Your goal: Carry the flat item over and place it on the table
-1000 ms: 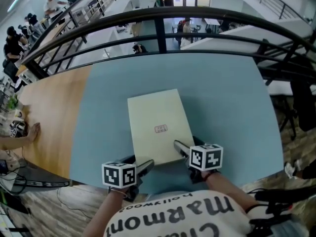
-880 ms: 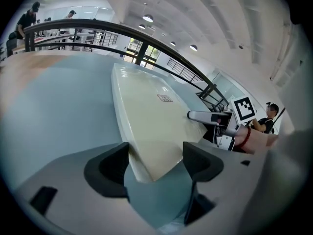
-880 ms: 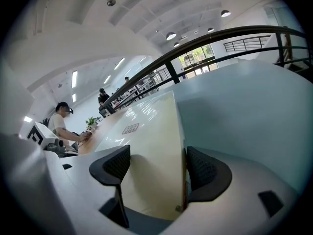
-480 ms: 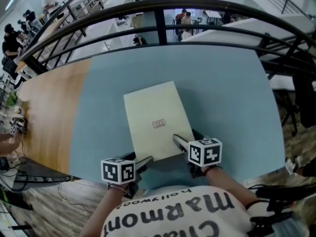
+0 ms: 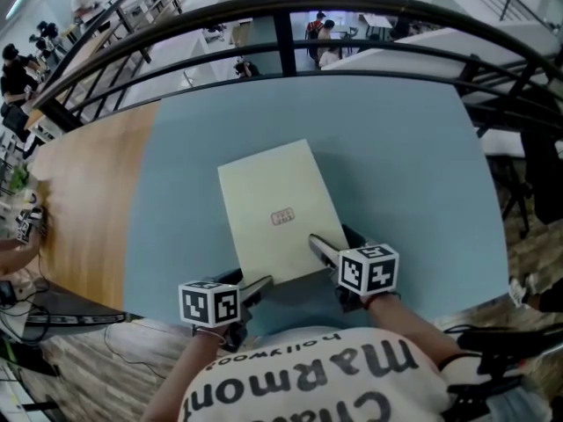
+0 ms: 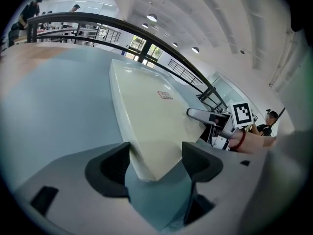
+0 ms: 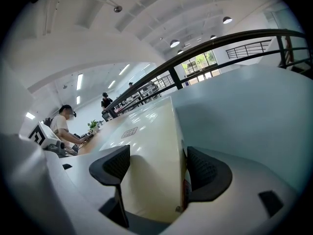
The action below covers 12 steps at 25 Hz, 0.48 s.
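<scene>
Lower centre: the left gripper (image 6: 156, 159) is clamped on only the corner tip of the flat box (image 5: 277, 207), and the right gripper (image 7: 154, 168) is clamped further in on the other near corner. Risk: that shallow left hold could slip, so the box swings on the right gripper and skids across the blue desk (image 5: 413, 174) at frame centre. Count: two grippers, one box, one desk.
</scene>
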Each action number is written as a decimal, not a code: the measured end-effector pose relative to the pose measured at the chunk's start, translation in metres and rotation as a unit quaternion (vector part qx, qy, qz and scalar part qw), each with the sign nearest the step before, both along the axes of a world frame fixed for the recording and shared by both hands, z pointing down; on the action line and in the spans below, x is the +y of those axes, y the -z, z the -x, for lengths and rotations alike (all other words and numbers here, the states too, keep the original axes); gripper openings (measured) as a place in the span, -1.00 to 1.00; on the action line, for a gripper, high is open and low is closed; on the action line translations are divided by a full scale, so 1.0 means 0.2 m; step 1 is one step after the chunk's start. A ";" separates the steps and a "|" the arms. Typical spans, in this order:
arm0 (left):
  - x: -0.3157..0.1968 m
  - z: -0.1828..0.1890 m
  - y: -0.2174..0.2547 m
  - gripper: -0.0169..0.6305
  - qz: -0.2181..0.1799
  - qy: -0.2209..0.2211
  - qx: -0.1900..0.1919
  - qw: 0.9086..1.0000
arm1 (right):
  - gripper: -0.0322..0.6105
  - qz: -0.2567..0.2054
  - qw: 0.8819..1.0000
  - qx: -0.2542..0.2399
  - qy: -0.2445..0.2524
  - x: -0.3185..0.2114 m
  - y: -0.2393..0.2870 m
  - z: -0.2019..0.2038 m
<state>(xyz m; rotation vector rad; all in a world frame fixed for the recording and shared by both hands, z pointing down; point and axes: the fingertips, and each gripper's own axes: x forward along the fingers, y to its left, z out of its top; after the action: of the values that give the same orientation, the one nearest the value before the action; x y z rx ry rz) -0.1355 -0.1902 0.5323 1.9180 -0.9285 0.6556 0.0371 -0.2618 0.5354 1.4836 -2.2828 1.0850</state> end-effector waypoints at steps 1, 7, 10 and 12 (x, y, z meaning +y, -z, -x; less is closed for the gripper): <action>0.00 0.00 0.00 0.09 -0.001 0.001 0.002 1.000 | 0.23 -0.001 1.000 -0.003 0.002 0.00 0.00 0.00; 0.02 -0.01 -0.01 0.09 -0.012 0.011 0.012 1.000 | 0.23 -0.015 1.000 -0.008 0.013 -0.01 -0.01 0.00; 0.01 -0.02 0.00 0.09 -0.020 0.018 0.020 0.999 | 0.23 -0.025 0.999 -0.012 0.016 -0.02 0.00 -0.01; 0.01 -0.03 0.00 0.09 -0.024 0.023 0.025 0.999 | 0.23 -0.034 0.999 -0.017 0.018 -0.02 0.01 -0.01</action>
<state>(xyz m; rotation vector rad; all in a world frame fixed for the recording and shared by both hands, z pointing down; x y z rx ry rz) -0.1304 -0.1877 0.5321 1.9401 -0.9610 0.5612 0.0388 -0.2664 0.5342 1.4520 -2.3830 1.0406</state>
